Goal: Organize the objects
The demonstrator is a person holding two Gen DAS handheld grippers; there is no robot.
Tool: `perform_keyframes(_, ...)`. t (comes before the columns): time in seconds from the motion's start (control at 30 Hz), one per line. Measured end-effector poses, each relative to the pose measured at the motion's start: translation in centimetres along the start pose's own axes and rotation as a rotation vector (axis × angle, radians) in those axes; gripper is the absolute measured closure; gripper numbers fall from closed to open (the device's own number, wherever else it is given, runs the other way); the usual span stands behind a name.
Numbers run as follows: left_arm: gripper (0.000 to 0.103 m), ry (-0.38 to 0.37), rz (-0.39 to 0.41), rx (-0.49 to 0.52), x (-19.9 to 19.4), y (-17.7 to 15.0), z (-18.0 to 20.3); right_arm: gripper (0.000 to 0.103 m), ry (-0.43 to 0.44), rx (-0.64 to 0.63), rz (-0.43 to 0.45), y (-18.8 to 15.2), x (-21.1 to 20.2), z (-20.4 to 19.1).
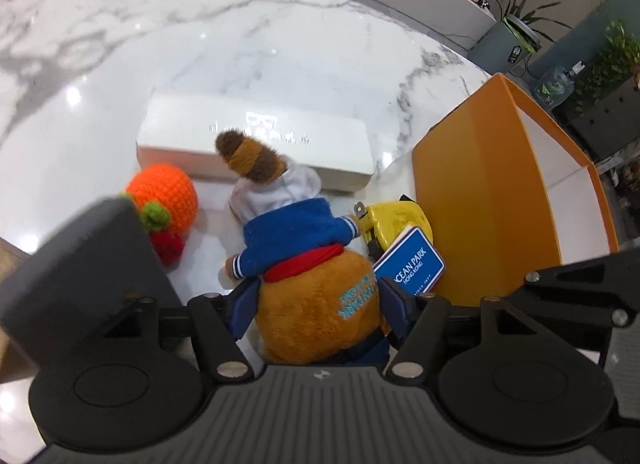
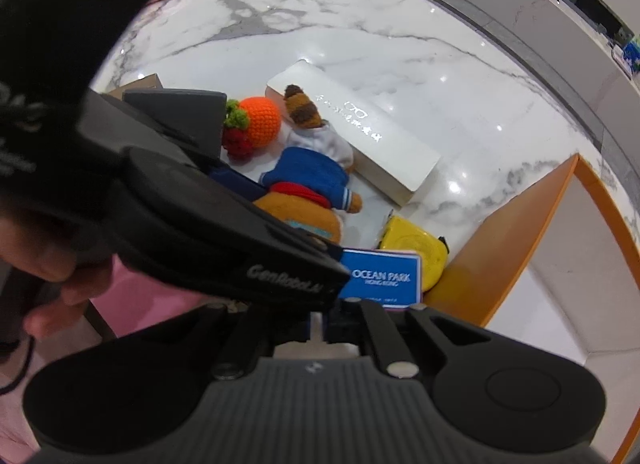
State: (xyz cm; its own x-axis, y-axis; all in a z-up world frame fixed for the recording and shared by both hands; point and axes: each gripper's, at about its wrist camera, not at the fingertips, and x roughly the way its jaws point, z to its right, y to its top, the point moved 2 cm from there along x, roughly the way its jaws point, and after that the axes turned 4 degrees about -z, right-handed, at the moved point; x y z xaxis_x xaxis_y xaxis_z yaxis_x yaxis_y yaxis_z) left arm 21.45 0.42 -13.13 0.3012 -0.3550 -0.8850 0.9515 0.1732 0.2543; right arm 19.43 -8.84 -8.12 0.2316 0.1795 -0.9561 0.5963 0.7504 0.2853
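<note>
Snugly, fingers (image 1: 390, 306) squeeze fuzzy plush (image 1: 316, 304).

the tabletop (image 1: 280, 44) looked like polished white marble with grey veins, glossy enough to throw back the ceiling lights, while the long white box (image 1: 256, 136) seemed matt card with silvery foil lettering. the plush toy (image 1: 316, 304) was fuzzy brown pile dressed in soft blue, white and red cloth, and the orange ball (image 1: 166, 194) beside it was coarse crochet yarn. the left gripper (image 1: 320, 304) was matt black plastic with ribbed casing and bright metal pins; the blue tag (image 2: 382, 278) looked smooth and slightly shiny, the orange box (image 1: 480, 192) smooth card.
</note>
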Motion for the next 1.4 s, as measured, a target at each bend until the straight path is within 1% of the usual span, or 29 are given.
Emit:
perform_keyframes(0.03, 0.031, -0.025, -0.011, -0.016, 0.3, 0.0, -0.3, 0.096, -0.009, -0.004, 0.0, 0.0, 0.0, -0.2)
perform_keyframes(0.1, 0.033, -0.016, 0.015, 0.005, 0.2, -0.1, -0.2, 0.095, -0.027, -0.016, 0.007, -0.1, -0.2, -0.5)
perform_keyframes(0.17, 0.038, -0.014, 0.033, 0.025, -0.2, -0.3, 0.1, 0.094, -0.021, 0.002, 0.009, -0.2, -0.7, -0.7)
perform_keyframes(0.2, 0.038, -0.001, 0.049, 0.043, -0.7, -0.4, 0.4, 0.093, -0.022, 0.009, 0.018, -0.2, -1.1, -0.8)
perform_keyframes(0.23, 0.038, 0.016, 0.078, 0.074, -1.5, -0.5, 0.8, 0.09, -0.023, 0.013, 0.026, -0.3, -1.3, -0.8)
perform_keyframes(0.3, 0.038, 0.062, 0.134, 0.17, -3.6, -0.8, 2.1, 0.085, -0.031, 0.036, 0.04, -0.6, -2.2, -0.8)
perform_keyframes(0.33, 0.038, 0.083, 0.164, 0.214, -4.8, -1.1, 2.6, 0.078, -0.028, 0.055, 0.046, -0.8, -2.6, -0.8)
perform_keyframes(0.4, 0.038, 0.104, 0.198, 0.28, -6.9, -1.7, 2.9, 0.071, 0.001, 0.117, 0.071, -1.3, -3.7, -1.0)
perform_keyframes(0.5, 0.038, 0.111, 0.184, 0.339, -9.4, -3.0, 2.4, 0.071, 0.073, 0.194, 0.128, -2.3, -5.1, -1.9)
perform_keyframes(0.57, 0.038, 0.127, 0.169, 0.368, -10.8, -4.3, 1.6, 0.071, 0.114, 0.226, 0.151, -2.9, -5.4, -2.8)
perform_keyframes(0.7, 0.038, 0.164, 0.134, 0.422, -12.5, -7.1, 0.6, 0.071, 0.164, 0.321, 0.183, -4.5, -4.6, -4.9)
perform_keyframes(0.77, 0.038, 0.192, 0.113, 0.458, -12.9, -8.3, 0.3, 0.065, 0.212, 0.387, 0.189, -5.0, -3.6, -5.2)
perform_keyframes(0.8, 0.038, 0.206, 0.104, 0.471, -13.1, -8.8, 0.1, 0.057, 0.237, 0.418, 0.185, -5.3, -2.7, -5.4)
perform_keyframes(0.83, 0.038, 0.212, 0.091, 0.484, -13.0, -9.0, -0.1, 0.052, 0.249, 0.432, 0.182, -5.6, -1.9, -5.7)
perform_keyframes(0.93, 0.038, 0.238, 0.056, 0.521, -13.1, -9.5, -0.6, 0.052, 0.246, 0.449, 0.199, -6.1, -0.9, -6.9)
perform_keyframes(0.97, 0.038, 0.251, 0.041, 0.536, -13.0, -9.7, -0.7, 0.052, 0.23, 0.454, 0.211, -6.2, -0.7, -7.2)
perform_keyframes(1.07, 0.038, 0.275, 0.004, 0.595, -12.5, -10.8, -0.6, 0.053, 0.206, 0.478, 0.235, -6.1, -0.4, -6.6)
perform_keyframes(1.17, 0.038, 0.307, -0.023, 0.61, -11.5, -11.3, -1.1, 0.053, 0.229, 0.524, 0.257, -6.2, -0.6, -6.4)
perform_keyframes(1.27, 0.038, 0.337, -0.037, 0.585, -10.3, -11.0, -1.7, 0.053, 0.218, 0.535, 0.245, -5.9, 0.0, -6.3)
perform_keyframes(1.33, 0.038, 0.36, -0.05, 0.581, -9.5, -11.1, -2.0, 0.053, 0.213, 0.554, 0.219, -5.8, 0.9, -6.3)
perform_keyframes(1.4, 0.038, 0.362, -0.054, 0.585, -9.2, -11.2, -2.1, 0.053, 0.219, 0.587, 0.194, -6.0, 1.8, -6.1)
